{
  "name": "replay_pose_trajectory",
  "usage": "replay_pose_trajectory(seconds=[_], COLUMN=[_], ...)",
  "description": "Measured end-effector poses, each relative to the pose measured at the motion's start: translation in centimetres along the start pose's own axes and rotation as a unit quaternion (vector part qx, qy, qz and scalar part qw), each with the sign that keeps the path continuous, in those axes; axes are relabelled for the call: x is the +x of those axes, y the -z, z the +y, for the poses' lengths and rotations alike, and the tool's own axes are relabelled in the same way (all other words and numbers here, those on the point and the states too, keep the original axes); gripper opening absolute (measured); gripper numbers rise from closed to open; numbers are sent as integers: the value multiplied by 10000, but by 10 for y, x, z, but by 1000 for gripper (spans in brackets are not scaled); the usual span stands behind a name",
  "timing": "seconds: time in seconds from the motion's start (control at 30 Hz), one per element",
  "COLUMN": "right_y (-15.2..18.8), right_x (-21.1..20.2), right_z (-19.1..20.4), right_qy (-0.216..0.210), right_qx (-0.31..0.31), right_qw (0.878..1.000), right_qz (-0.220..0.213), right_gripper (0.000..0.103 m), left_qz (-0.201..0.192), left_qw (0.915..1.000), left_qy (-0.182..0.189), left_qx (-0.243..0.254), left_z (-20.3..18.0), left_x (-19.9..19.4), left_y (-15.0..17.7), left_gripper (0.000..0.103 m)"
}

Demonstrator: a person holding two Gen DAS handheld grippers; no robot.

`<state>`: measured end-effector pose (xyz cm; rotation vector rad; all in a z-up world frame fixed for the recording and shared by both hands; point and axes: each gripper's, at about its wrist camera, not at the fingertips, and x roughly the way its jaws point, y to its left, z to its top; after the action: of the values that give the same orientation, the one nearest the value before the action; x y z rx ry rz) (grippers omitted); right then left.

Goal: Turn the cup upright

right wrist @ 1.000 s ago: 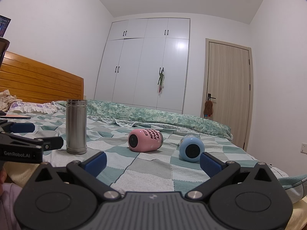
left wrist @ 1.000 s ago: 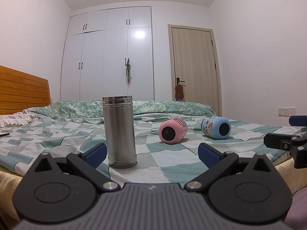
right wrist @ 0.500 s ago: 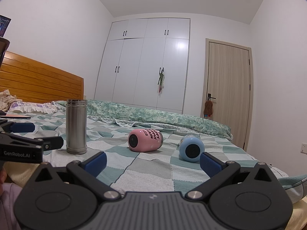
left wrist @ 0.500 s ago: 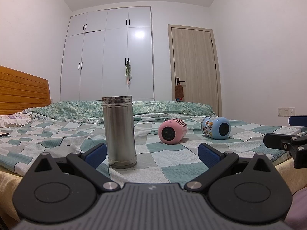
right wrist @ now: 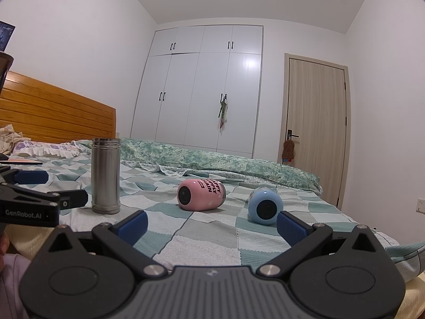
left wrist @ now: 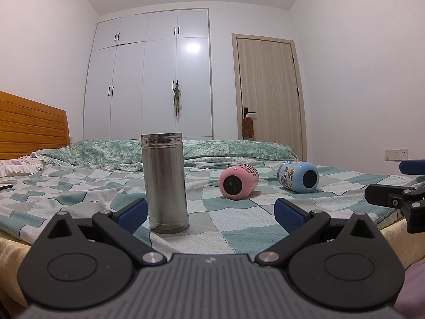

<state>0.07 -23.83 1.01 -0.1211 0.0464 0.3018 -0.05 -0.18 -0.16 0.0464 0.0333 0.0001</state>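
Note:
A steel cup (left wrist: 165,183) stands upright on the checked bedspread (left wrist: 239,226); it also shows in the right wrist view (right wrist: 105,175). A pink cup (left wrist: 238,182) (right wrist: 200,194) and a blue cup (left wrist: 298,176) (right wrist: 264,206) lie on their sides further right, bases towards me. My left gripper (left wrist: 209,214) is open and empty, low at the bed's near edge, just in front of the steel cup. My right gripper (right wrist: 211,224) is open and empty, in front of the pink and blue cups. Each gripper shows at the other view's edge.
A wooden headboard (right wrist: 53,111) and pillows (right wrist: 39,148) are at the left. A folded green quilt (left wrist: 212,148) lies across the far side of the bed. White wardrobes (left wrist: 148,79) and a door (left wrist: 268,93) stand behind.

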Motion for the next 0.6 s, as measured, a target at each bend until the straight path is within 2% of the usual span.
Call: replay_pose_trajectory(seconds=[0.47, 0.6], right_y=[0, -1], right_x=[1, 3], right_z=[1, 0], right_qy=[2, 40], right_qx=[-15, -35], right_qw=[10000, 9999], right_qz=[27, 97], right_gripper=[103, 103], left_qz=[17, 145], left_qw=[10000, 9999], left_qy=[15, 71], left_qx=[10, 61], left_z=[-2, -5], left_x=[2, 6], left_y=[0, -1], left_gripper=[103, 103])
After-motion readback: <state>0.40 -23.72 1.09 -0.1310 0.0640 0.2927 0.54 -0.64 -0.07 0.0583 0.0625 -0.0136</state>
